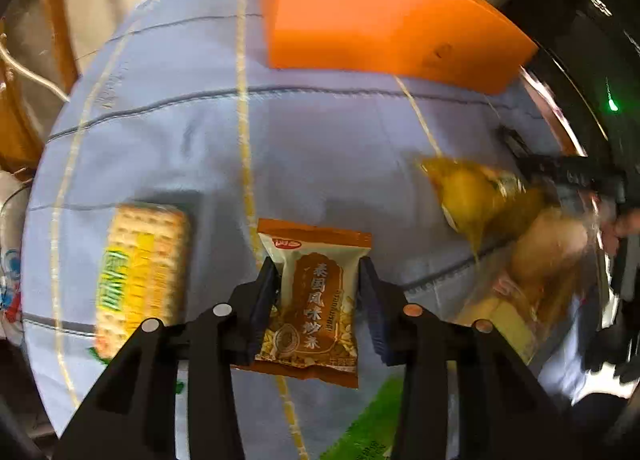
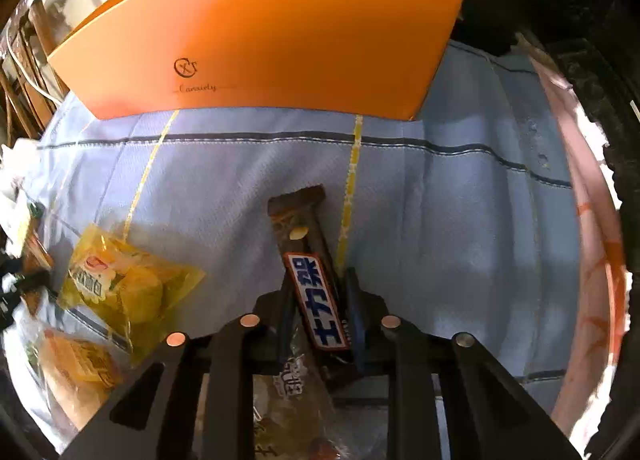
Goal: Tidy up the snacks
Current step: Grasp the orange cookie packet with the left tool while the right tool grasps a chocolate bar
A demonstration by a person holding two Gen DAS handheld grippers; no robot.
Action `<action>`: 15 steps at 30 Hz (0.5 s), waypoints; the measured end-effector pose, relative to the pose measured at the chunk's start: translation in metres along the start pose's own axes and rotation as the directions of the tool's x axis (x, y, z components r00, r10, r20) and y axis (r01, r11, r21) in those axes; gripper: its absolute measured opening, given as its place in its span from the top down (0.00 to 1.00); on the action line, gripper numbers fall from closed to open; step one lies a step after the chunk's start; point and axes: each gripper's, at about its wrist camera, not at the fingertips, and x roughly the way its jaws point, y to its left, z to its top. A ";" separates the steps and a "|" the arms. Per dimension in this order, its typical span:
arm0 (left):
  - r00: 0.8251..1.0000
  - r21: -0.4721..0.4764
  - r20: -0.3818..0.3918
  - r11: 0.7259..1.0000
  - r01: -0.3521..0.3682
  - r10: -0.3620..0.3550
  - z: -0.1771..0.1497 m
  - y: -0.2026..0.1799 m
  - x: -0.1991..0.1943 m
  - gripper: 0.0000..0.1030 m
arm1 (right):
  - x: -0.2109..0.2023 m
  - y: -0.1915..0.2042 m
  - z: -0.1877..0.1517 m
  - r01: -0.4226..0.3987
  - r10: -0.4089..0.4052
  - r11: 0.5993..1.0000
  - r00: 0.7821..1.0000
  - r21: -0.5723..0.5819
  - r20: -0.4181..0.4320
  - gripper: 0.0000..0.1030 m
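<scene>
Holding two light snacks at once, we have the left gripper (image 1: 318,292) pinched across the middle of a brown pillow pack (image 1: 314,300), low centre of its frame; it is soft and crinkly, so a mid-body hold suits it. Our right gripper (image 2: 320,314) is clamped narrow on a stiff, slick chocolate bar (image 2: 314,284), below the orange box (image 2: 260,31) on the blue cloth (image 2: 460,199).

Bright light, fisheye-curved edges, left view motion-blurred
</scene>
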 end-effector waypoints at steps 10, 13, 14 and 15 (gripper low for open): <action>0.984 0.049 0.176 0.999 -0.013 0.004 0.065 -0.033 -0.067 0.61 | -0.075 -0.017 0.035 -0.048 0.036 0.997 0.985 0.067 0.168 0.83; 0.972 0.058 0.233 0.997 -0.048 0.034 0.116 -0.044 -0.072 0.61 | -0.097 -0.019 0.073 -0.064 0.041 0.995 0.966 0.082 0.254 0.83; 0.968 0.057 0.244 0.996 -0.072 0.056 0.136 -0.047 -0.072 0.61 | -0.104 -0.021 0.085 -0.089 0.060 0.992 0.957 0.090 0.283 0.83; 0.967 0.050 0.247 0.996 -0.080 0.065 0.149 -0.049 -0.072 0.61 | -0.109 -0.025 0.101 -0.110 0.077 0.990 0.949 0.093 0.306 0.83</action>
